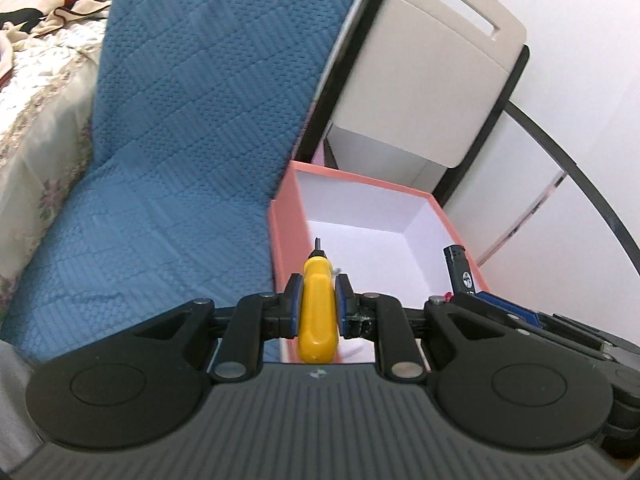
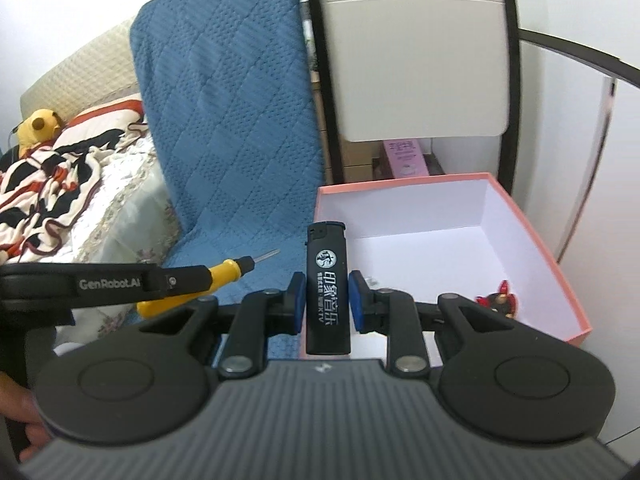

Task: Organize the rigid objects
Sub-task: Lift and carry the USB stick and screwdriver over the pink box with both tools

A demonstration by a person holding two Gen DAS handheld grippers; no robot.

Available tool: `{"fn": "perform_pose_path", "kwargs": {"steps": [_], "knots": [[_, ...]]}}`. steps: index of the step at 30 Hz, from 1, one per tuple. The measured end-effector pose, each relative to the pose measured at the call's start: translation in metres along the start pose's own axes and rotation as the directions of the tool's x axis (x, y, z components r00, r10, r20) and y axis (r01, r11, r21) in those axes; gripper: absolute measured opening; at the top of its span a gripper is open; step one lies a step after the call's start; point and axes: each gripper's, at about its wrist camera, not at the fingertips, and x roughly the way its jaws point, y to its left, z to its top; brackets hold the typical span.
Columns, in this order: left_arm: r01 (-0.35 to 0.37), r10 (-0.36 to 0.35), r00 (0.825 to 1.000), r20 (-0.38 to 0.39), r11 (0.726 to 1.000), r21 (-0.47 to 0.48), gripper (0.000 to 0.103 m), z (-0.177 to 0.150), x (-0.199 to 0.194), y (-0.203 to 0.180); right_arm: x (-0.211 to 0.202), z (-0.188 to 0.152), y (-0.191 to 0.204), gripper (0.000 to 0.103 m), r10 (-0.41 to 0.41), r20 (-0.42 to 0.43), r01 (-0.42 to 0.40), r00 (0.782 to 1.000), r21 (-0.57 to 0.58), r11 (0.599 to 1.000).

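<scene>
- The left gripper [image 1: 318,300] is clamped on a yellow screwdriver [image 1: 317,312], its tip aimed at the pink box [image 1: 285,216].
- The right gripper [image 2: 327,300] pinches a black lighter [image 2: 328,292] upright, just short of the box rim.
- Risk: both tools sit close together; they could knock, or clip the near wall.
- Inside, a small red figure [image 2: 498,300] sits near the front; the rest of the white floor is free.
</scene>
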Motion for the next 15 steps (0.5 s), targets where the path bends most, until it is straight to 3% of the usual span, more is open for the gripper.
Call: {"fn": "perform_pose_path", "kwargs": {"steps": [15], "knots": [[0.018, -0.017, 0.998, -0.056, 1.0, 0.016, 0.02, 0.007, 0.059, -0.05, 0.016, 0.004, -0.063, 0.026, -0.038, -0.041, 0.041, 0.998, 0.061, 0.997]]}}
